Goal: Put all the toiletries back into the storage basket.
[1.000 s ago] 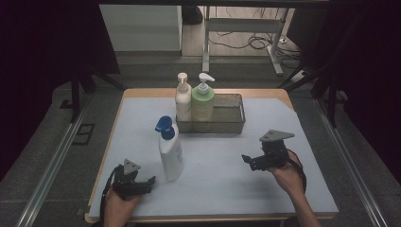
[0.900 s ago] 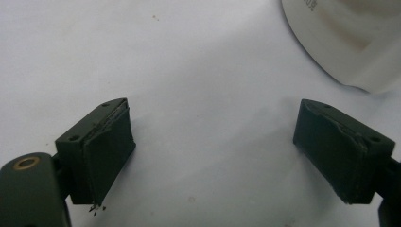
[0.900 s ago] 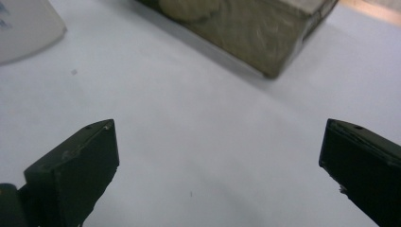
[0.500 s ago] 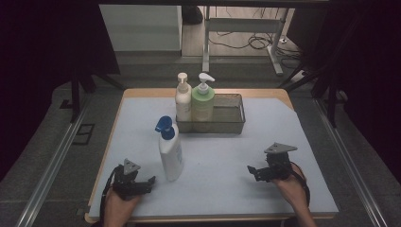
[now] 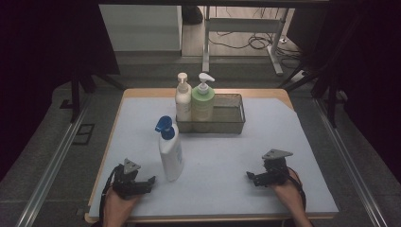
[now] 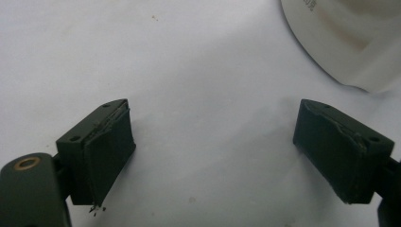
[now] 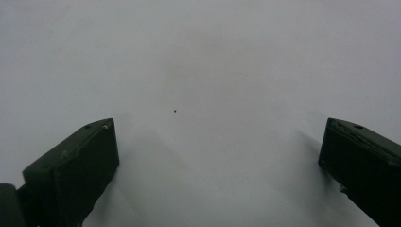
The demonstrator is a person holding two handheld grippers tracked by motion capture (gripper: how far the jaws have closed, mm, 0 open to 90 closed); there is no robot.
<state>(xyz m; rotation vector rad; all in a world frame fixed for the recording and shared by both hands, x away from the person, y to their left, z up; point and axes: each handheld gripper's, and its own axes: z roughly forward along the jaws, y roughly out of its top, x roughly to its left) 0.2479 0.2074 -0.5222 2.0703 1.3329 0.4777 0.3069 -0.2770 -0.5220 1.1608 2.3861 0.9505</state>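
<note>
A white bottle with a blue pump cap (image 5: 170, 151) stands upright on the pale mat, left of centre. Its rounded base (image 6: 345, 42) fills the upper right corner of the left gripper view. My left gripper (image 5: 150, 181) rests low on the mat just left of that bottle, open, with nothing between its jaws (image 6: 213, 156). My right gripper (image 5: 251, 178) sits low near the front right of the mat, open and empty, with bare mat under it (image 7: 217, 156). A cream pump bottle (image 5: 183, 101) and a green pump bottle (image 5: 203, 101) stand in a dark wire basket (image 5: 231, 124).
The basket sits at the back centre of the mat, its right half empty. The wooden table edge (image 5: 203, 219) runs just in front of both hands. Metal rails (image 5: 52, 165) flank the table. A desk frame and cables (image 5: 246, 38) lie on the floor behind.
My right gripper has dropped and pulled back toward the front edge of the mat, settling low. The left gripper and the bottles have stayed put.
</note>
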